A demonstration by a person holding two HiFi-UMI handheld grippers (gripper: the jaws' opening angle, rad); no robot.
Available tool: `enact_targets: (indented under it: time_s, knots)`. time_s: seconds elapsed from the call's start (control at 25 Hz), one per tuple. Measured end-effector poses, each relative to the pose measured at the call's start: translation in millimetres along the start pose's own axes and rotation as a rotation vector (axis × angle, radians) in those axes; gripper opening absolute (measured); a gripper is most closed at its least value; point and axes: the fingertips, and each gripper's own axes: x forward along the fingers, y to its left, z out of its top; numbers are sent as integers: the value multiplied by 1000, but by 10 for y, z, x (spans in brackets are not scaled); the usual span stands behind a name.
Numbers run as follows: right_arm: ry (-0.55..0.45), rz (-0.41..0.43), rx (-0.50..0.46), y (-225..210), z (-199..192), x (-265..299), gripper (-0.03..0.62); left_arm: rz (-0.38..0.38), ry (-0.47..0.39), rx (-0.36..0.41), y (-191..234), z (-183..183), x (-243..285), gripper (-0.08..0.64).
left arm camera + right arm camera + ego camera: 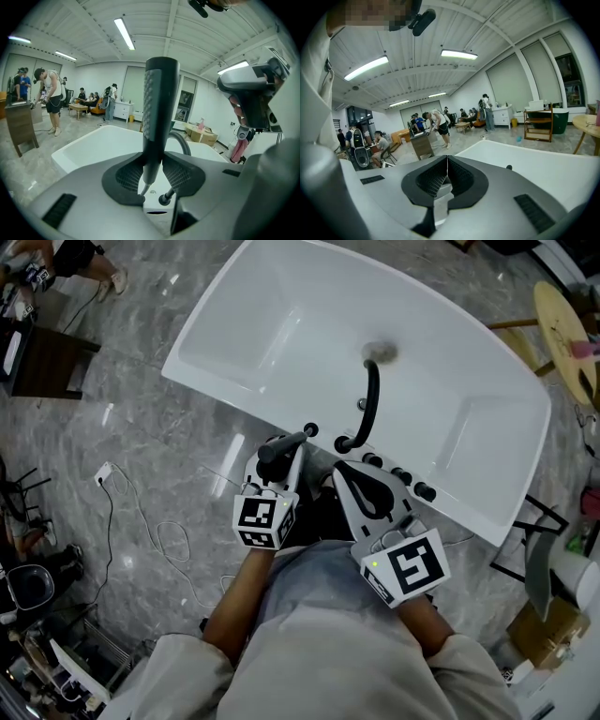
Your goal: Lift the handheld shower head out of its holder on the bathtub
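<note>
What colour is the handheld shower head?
The shower head is black, clearest in the left gripper view.

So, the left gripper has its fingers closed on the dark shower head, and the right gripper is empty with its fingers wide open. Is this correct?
Not fully. The right gripper is empty, but its fingers are shut against each other, not wide open; the right gripper view shows this. The left gripper does have its fingers closed on the dark shower head.

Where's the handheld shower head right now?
The handheld shower head is at the bathtub's near rim in the head view, clamped in the left gripper, just left of the curved black spout.
</note>
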Motion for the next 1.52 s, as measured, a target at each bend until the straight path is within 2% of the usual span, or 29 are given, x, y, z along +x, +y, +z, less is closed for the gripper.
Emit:
enact_targets:
  time_s: [0.32, 0.52, 0.96, 1.52]
  knots:
    - [-23, -11, 2, -25, 107, -48, 18, -17, -31, 9, -72, 226, -123, 132]
    - [-38, 32, 8, -4, 193, -114, 18, -11, -60, 2, -81, 332, -231, 132]
    - [-1, 96, -50, -59, 229, -288, 18, -19, -76, -8, -156, 391, -321, 132]
    - [6, 97, -69, -37, 224, -307, 18, -23, -82, -17, -197, 485, -340, 132]
